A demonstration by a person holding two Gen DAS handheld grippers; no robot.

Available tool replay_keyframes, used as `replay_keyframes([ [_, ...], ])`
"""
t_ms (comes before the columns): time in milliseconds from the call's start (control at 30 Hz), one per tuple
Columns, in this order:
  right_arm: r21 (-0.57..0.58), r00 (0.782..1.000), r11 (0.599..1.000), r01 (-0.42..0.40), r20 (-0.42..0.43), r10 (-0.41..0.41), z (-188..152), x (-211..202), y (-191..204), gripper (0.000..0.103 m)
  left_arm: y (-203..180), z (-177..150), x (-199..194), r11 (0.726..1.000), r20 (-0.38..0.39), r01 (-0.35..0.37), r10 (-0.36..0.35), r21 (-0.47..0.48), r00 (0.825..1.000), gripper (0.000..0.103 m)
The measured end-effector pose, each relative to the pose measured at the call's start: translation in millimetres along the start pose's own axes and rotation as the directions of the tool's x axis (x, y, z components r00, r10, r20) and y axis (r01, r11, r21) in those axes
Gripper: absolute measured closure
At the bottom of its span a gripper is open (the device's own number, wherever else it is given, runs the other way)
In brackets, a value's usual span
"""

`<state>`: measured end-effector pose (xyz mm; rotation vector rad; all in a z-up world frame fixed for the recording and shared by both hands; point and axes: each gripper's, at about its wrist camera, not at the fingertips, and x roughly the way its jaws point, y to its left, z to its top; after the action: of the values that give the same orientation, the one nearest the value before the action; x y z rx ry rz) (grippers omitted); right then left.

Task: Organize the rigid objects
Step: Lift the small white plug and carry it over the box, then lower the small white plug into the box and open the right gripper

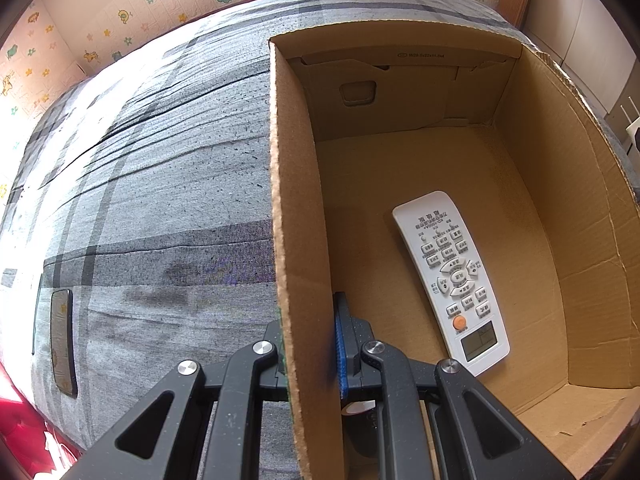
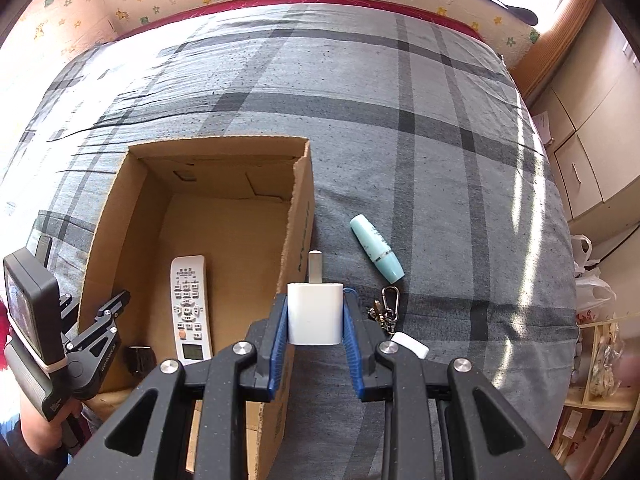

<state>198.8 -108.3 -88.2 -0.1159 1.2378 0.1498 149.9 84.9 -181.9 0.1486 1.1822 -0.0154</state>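
Left wrist view: left claw (image 1: 310, 354) straddling the near-left wall of the cardboard box (image 1: 296, 200), one finger outside over the grey plaid bedspread (image 1: 160, 184), the blue-padded finger (image 1: 341, 344) inside; jaws closed onto that wall. White remote control (image 1: 450, 280) lying flat on the box floor, right of the claw, buttons up, display end nearest. Small dark object (image 1: 362, 416) low in the near corner, mostly hidden behind the finger. Dark flat phone-like slab (image 1: 63, 340) on the bedspread at far left.

Right wrist view: right claw (image 2: 316, 320) clamped on a white charger plug (image 2: 316, 314), blue pads (image 2: 280, 332) pressing both sides, metal prong (image 2: 315, 266) pointing away. Charger held just right of the box (image 2: 302, 216), near its right wall, above the bedspread (image 2: 400, 100). Remote (image 2: 191, 308) and a small black cube (image 2: 140, 360) inside the box, cube near the left corner. Left claw (image 2: 114, 308) at the box's near-left wall. On the bed right of the box: mint-green tube (image 2: 376, 249) lying at a slant, keyring with carabiner (image 2: 386, 308) nearer, and a small white piece (image 2: 410, 345) just beside the right finger.
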Motion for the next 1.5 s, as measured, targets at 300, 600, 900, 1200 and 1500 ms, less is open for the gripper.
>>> replay_keyframes([
  [300,-0.064,1.000,0.997,-0.030,-0.011,0.029,-0.1,8.0,40.0,0.076,0.6,-0.5,-0.1,1.000,0.000,0.002,-0.002,-0.001,1.000,0.089],
  [600,-0.094,0.998,0.994,-0.051,-0.043,0.048,-2.9,29.6,70.8,0.076,0.9,-0.6,-0.1,1.000,0.001,0.002,-0.002,-0.001,1.000,0.089],
  [900,-0.105,0.994,0.993,-0.048,-0.100,0.038,-7.7,63.3,92.9,0.076,1.0,-0.6,-0.2,1.000,0.001,0.002,-0.002,-0.001,1.000,0.089],
  [1200,-0.104,0.987,0.995,-0.015,-0.158,-0.002,-11.6,97.8,101.3,0.076,0.7,-0.5,-0.5,1.000,0.001,0.002,-0.002,-0.001,1.000,0.089],
  [1500,-0.091,0.980,0.996,-0.006,-0.198,-0.012,-11.6,121.2,103.2,0.076,-1.3,-0.6,-0.9,1.000,0.002,-0.003,0.003,0.001,1.000,0.089],
])
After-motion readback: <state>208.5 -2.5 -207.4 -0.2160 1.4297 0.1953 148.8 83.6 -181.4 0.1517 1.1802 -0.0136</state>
